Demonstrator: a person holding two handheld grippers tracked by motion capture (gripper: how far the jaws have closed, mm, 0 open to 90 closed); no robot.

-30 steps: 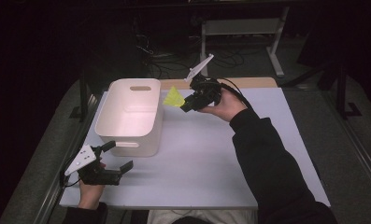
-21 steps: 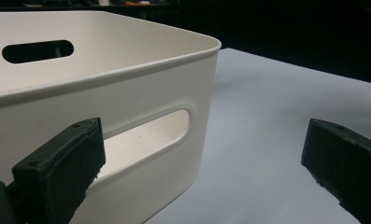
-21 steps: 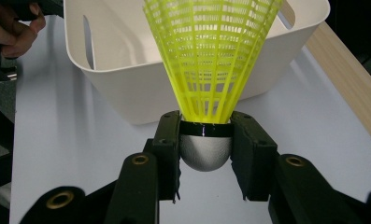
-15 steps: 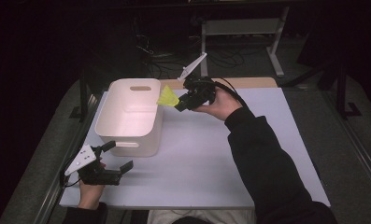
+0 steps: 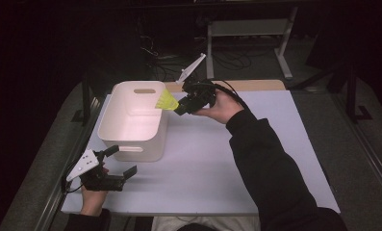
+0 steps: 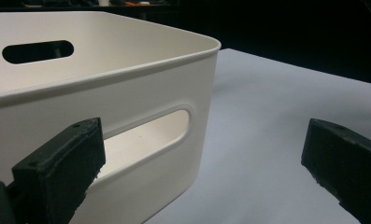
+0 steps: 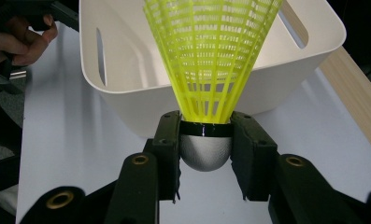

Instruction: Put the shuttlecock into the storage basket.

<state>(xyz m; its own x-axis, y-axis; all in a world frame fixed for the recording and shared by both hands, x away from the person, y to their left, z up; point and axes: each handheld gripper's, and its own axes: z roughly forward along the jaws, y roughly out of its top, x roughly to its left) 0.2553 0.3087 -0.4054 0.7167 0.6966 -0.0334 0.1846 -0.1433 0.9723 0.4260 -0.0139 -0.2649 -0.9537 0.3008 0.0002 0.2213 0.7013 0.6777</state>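
A yellow shuttlecock (image 5: 168, 101) (image 7: 211, 60) with a silver rounded base is held by my right gripper (image 5: 179, 109) (image 7: 205, 140), whose jaws are shut on that base. Its skirt points over the right rim of the white plastic bin (image 5: 133, 120) (image 7: 127, 88) (image 6: 103, 93). The bin stands on the white table top at the left, with slot handles in its end walls. My left gripper (image 5: 121, 161) (image 6: 202, 158) rests on the table just in front of the bin's near wall, open, nothing between its jaws.
The white table top (image 5: 256, 144) spreads to the right of the bin. A wooden strip (image 5: 256, 85) runs along its far edge. Metal stand legs and cables (image 5: 246, 33) lie on the dark floor behind.
My right gripper has carried the shuttlecock left and a little up, from beside the bin to its right rim. The left gripper has kept still.
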